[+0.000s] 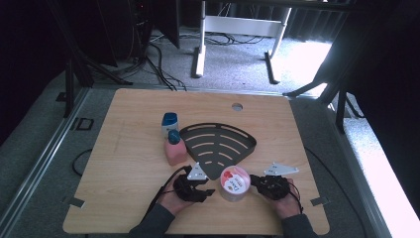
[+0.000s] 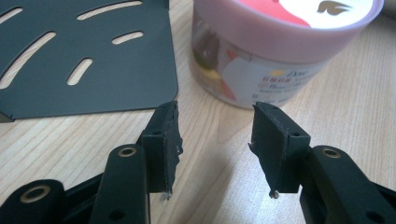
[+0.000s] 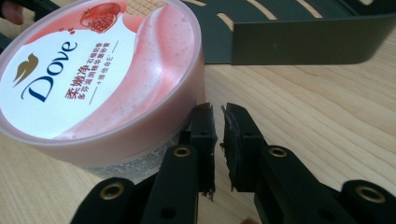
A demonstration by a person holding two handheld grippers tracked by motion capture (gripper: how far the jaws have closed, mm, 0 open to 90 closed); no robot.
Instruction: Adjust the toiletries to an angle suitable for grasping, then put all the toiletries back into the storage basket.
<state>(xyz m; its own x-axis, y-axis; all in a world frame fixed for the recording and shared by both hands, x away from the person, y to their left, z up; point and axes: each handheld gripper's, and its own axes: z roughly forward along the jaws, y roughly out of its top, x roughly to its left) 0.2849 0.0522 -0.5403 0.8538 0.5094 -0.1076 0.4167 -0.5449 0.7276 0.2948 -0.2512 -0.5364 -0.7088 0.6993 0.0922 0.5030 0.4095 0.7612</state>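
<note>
From above, the tub (image 1: 234, 183) stands near the table's (image 1: 124, 163) front edge, between the left gripper (image 1: 204, 191) and right gripper (image 1: 255, 181), both close. The left gripper view has the tub (image 2: 275, 51) just ahead, jaws half apart and empty. The right gripper view shows its jaws nearly together, empty, the tub (image 3: 100, 74) beside them at left.

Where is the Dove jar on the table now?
In the high view, the Dove jar stands near the table's front edge, between the left hand-held gripper and right hand-held gripper, just before the black slotted tray.
</note>
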